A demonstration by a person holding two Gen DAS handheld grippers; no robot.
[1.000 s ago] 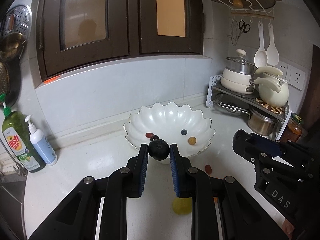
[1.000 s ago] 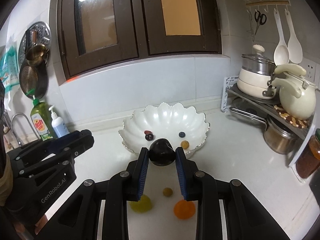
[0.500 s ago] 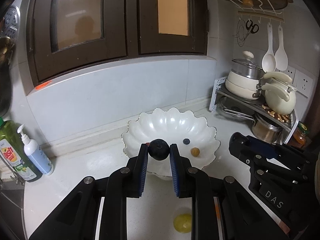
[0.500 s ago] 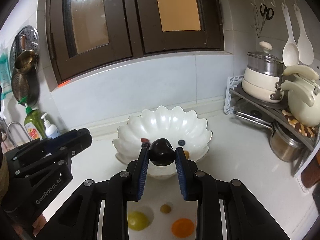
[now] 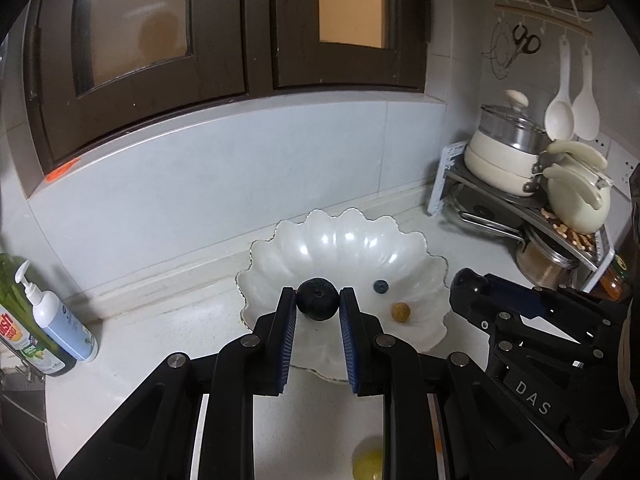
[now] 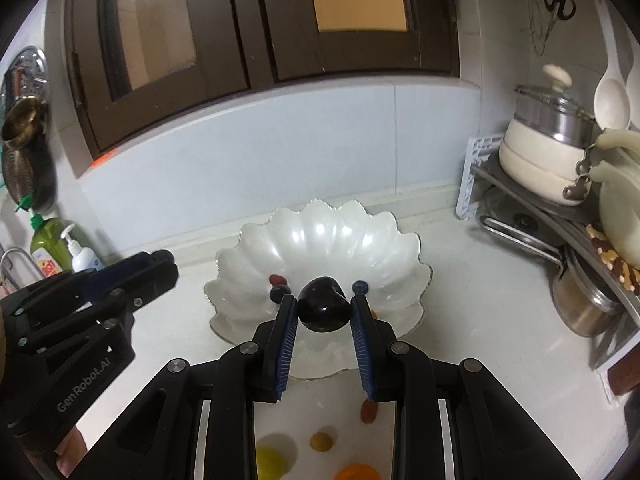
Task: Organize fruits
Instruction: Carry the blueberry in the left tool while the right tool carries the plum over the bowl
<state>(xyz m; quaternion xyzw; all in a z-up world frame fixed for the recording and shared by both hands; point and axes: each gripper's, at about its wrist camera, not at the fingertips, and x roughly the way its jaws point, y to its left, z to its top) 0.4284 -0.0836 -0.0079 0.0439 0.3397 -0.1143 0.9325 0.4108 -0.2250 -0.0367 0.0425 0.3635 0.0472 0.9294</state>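
My left gripper (image 5: 318, 300) is shut on a dark round fruit (image 5: 317, 299) and holds it above the near rim of the white scalloped bowl (image 5: 344, 240). My right gripper (image 6: 324, 310) is shut on a dark glossy plum (image 6: 323, 309), also above the bowl (image 6: 320, 236). In the bowl lie a blueberry (image 5: 381, 287), a small tan fruit (image 5: 400, 312), a red fruit (image 6: 277, 279) and a dark berry (image 6: 277, 293). On the counter near me lie a yellow fruit (image 6: 268, 460), a small tan fruit (image 6: 321, 441), a red fruit (image 6: 369, 411) and an orange fruit (image 6: 356, 472).
A pot rack (image 5: 516, 204) with pots and a kettle stands at the right. Soap bottles (image 5: 52, 320) stand at the left by the sink. Dark cabinets (image 5: 224, 32) hang above the backsplash.
Both grippers have risen and moved forward over the bowl, each still holding its dark fruit. The fruits on the counter have slid lower in both views.
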